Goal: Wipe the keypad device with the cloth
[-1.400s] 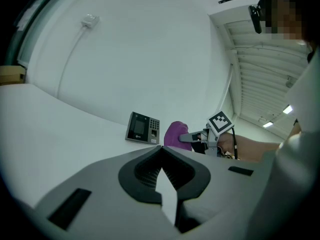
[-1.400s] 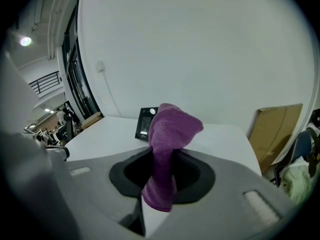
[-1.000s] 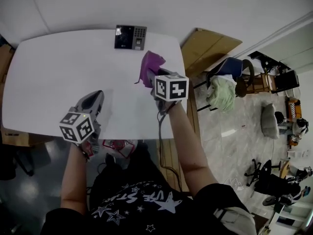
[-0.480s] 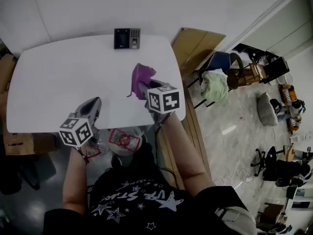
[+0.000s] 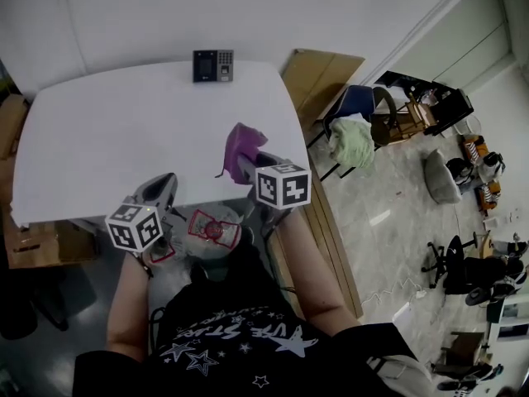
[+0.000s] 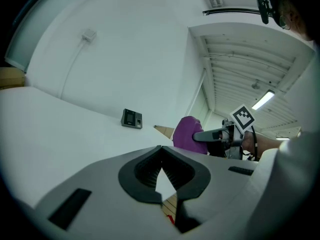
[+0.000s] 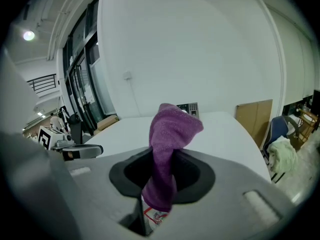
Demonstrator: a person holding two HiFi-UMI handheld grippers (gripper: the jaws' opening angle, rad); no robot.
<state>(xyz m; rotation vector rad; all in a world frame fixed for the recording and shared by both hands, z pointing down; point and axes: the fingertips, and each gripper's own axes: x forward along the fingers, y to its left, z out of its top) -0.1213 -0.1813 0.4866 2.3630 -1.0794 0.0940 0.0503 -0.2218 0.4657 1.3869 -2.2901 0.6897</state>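
The dark keypad device point(image 5: 213, 64) lies at the far edge of the white table point(image 5: 99, 139), small in the left gripper view point(image 6: 132, 118) and half hidden behind the cloth in the right gripper view point(image 7: 192, 107). My right gripper point(image 5: 248, 165) hovers over the near right part of the table, shut on a purple cloth point(image 5: 241, 146) that sticks up from the jaws point(image 7: 169, 134). My left gripper point(image 5: 157, 188) sits at the near table edge, shut and holding nothing point(image 6: 161, 151). From the left gripper view, the cloth point(image 6: 187, 134) hangs to the right.
A cardboard panel point(image 5: 321, 77) leans beside the table's right end. A chair draped with a pale green cloth point(image 5: 351, 141) stands further right. Below the near edge is a bin with a red-printed bag point(image 5: 212, 230). A cardboard box point(image 5: 33, 246) sits lower left.
Both grippers have drawn back toward the near table edge, farther from the keypad. The right gripper still holds the cloth; the left stays shut.
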